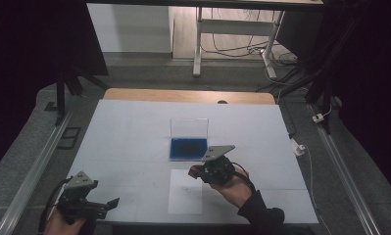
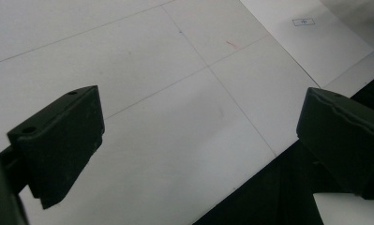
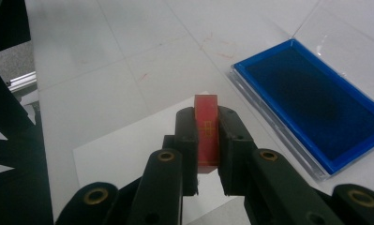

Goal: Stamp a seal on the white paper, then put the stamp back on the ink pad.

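White table (image 1: 134, 127), red block (image 3: 206, 133) upright

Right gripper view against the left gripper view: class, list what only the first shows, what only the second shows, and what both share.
Only the right gripper view: a red block clamped between the right gripper fingers, and a blue ink pad in its open clear case.

Only the left gripper view: the left gripper with fingers wide apart and nothing between them, and a small blue box mark printed on the paper.

Both: the white table with thin grid lines, and a white sheet of paper.
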### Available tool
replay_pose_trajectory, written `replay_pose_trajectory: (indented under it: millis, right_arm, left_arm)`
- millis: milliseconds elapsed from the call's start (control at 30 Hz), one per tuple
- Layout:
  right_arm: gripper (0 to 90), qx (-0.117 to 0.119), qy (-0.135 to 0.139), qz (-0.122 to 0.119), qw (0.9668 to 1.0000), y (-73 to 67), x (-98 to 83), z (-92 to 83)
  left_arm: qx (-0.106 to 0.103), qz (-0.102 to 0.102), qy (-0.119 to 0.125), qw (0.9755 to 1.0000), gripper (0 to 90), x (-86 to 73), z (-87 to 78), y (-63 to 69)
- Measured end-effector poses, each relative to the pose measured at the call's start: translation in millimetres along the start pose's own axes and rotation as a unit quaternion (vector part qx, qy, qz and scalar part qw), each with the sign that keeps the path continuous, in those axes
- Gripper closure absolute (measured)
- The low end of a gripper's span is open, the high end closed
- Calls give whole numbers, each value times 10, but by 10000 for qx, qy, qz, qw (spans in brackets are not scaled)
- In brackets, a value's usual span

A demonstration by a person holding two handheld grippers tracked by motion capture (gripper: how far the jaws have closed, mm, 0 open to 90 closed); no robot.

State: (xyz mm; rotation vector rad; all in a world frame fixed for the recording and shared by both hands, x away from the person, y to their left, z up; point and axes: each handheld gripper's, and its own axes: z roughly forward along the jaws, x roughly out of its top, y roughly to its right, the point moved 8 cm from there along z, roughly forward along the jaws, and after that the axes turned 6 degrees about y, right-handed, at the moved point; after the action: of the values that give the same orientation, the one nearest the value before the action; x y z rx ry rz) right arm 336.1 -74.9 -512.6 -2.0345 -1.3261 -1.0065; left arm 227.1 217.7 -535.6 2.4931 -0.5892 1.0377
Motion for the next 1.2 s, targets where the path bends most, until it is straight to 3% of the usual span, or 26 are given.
replay_pose_trajectory:
  millis: [333, 567, 1200]
  right_arm:
    - [797, -137, 110, 88, 9998, 112, 32, -40]
    - [797, -93, 145, 296, 9994, 173, 49, -25]
    - [797, -142, 253, 312, 9991, 304, 172, 78]
  left_arm:
    - [0, 2, -4, 10000, 16, 0, 1, 0]
    - [-4, -1, 0, 10000, 16, 1, 1, 0]
    - [-9, -34, -1, 10000, 15, 1, 1, -5]
